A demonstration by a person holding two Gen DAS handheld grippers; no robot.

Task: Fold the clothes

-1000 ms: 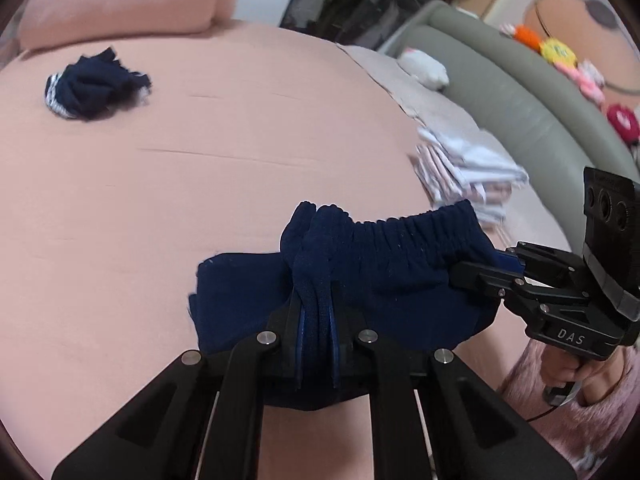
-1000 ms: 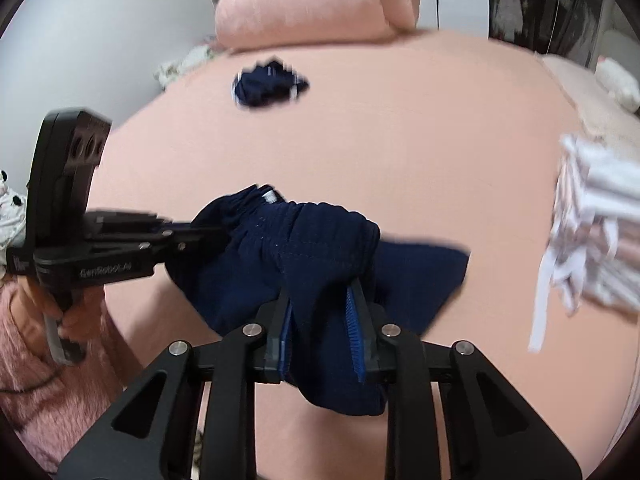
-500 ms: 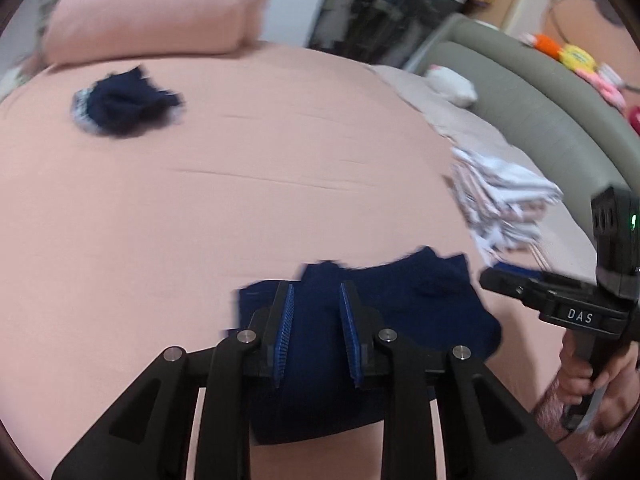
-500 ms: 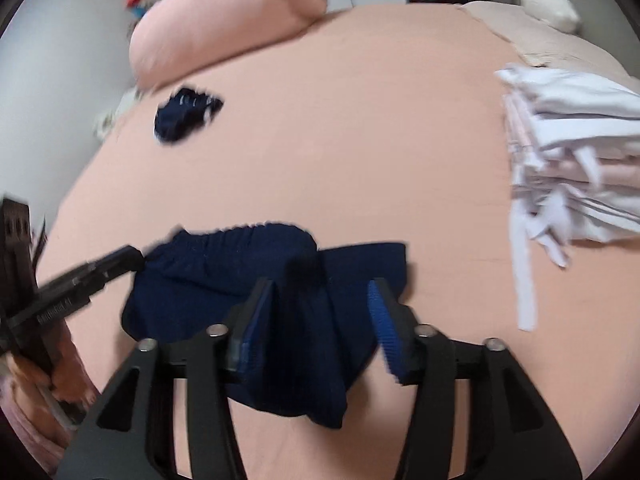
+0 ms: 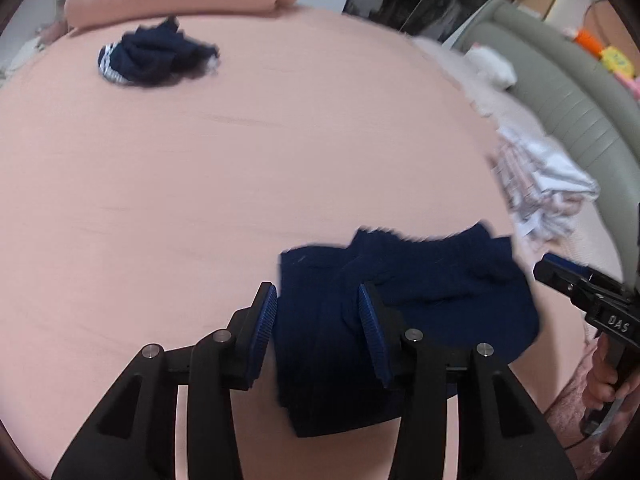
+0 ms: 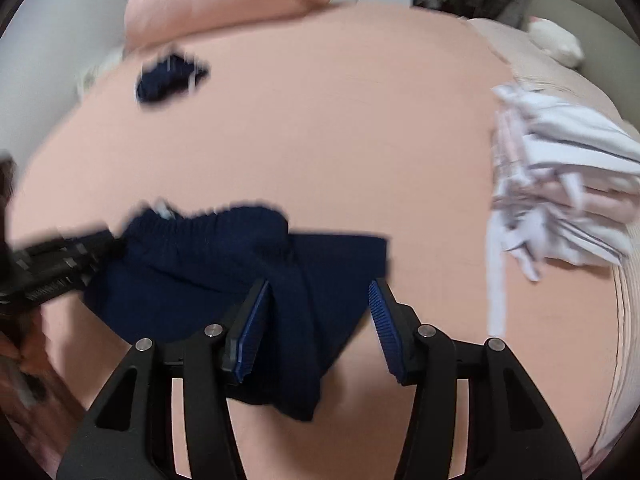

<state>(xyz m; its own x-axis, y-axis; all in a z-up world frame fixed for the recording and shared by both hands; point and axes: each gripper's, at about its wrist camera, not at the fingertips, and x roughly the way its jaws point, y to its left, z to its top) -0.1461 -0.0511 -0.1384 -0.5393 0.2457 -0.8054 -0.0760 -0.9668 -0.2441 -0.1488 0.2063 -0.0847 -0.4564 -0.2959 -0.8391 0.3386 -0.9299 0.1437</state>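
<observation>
Left gripper [image 5: 318,314] jaws opening over navy shorts [image 5: 420,300]; right gripper [image 5: 560,276], marked "DAS", gapes

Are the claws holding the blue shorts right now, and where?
No, nothing is held. The navy shorts lie on the pink bed. The left claw is opening; the right claw stands open around the fabric.

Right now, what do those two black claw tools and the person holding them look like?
Each is matte black, with angular struts joined by silver pins. The left gripper and right gripper have jaws faced with ribbed blue pads. White lettering marks the side of the right one. A fuzzy pink sleeve shows below its handle.
</observation>
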